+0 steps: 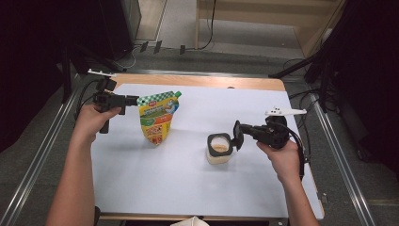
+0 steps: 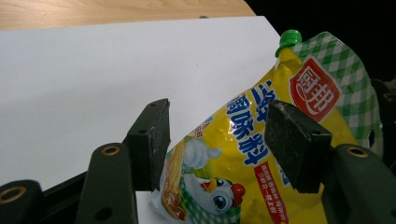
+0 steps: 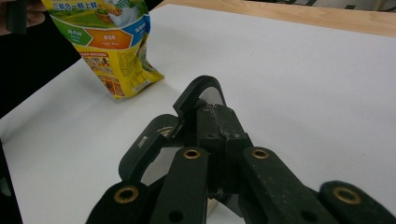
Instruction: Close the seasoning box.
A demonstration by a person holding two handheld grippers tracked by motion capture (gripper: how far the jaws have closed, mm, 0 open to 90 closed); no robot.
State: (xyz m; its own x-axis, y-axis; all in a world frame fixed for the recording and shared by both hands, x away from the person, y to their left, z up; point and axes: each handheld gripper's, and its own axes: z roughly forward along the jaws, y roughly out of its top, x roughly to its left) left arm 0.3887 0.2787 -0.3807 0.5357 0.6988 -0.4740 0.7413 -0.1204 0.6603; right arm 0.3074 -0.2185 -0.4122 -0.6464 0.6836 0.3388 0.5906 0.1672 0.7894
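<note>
A yellow seasoning pouch [image 1: 157, 117] with a green checked top and a green spout cap [image 2: 290, 36] stands tilted on the white sheet. My left gripper [image 1: 134, 100] comes in from the left and is shut on the pouch's upper left corner; the pouch [image 2: 233, 140] bulges between its two pads. A small clear jar [image 1: 219, 150] with brownish contents and a black rim stands at centre right. Its black flip lid [image 1: 237, 134] stands up on the right side, and my right gripper [image 1: 241, 133] is shut on it. Close up, the lid [image 3: 205, 88] arches over the closed right gripper [image 3: 219, 123].
A white sheet [image 1: 188, 179] covers most of the wooden table [image 1: 202, 81]. Metal rails [image 1: 42, 150] run along both sides of the table. Cables lie on the floor beyond the far edge. A person's forearms reach in from the bottom.
</note>
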